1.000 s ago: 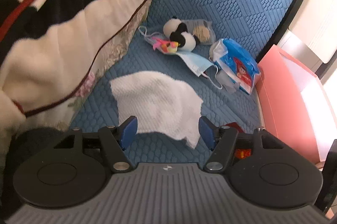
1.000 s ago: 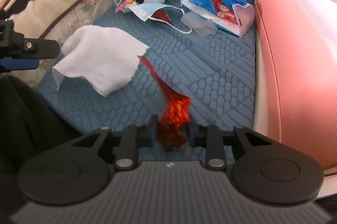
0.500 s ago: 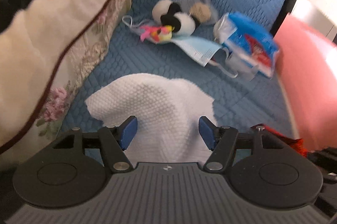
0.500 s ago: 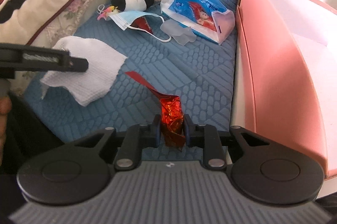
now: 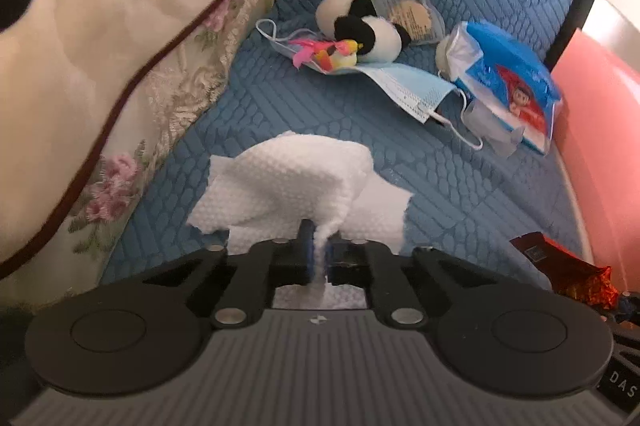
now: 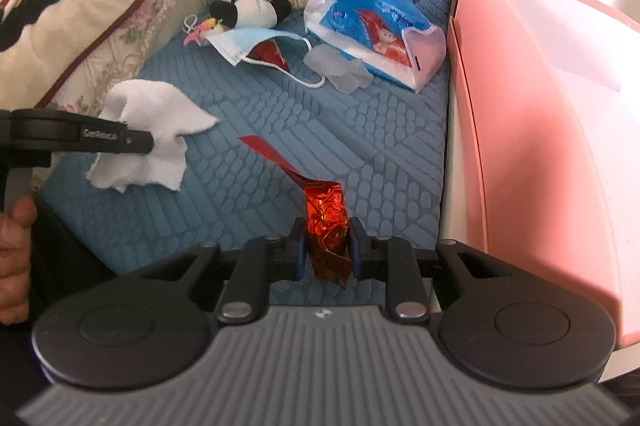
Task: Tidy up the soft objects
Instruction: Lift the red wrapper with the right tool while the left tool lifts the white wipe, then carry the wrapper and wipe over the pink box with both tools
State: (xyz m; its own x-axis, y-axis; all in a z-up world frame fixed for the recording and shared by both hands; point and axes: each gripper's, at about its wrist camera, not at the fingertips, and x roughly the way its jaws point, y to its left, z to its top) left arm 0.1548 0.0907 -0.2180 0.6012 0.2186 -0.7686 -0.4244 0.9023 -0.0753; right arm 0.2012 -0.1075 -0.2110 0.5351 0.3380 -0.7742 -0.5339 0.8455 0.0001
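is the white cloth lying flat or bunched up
Bunched up. The white cloth is gathered into raised folds, with a pinch of it between the shut jaws of the left hand-held gripper, which have just closed on it.

Daylight entered from the upper right, beyond the pink box point(image 6: 540, 130), whose inner wall was washed out to near white. The blue quilted cushion point(image 6: 360, 146) left of the box was evenly lit, with soft shadows. Left of it, the blanket point(image 5: 80, 46) was smeared and out of focus. Fisheye curvature bent the box's edges, and both views looked slightly soft.
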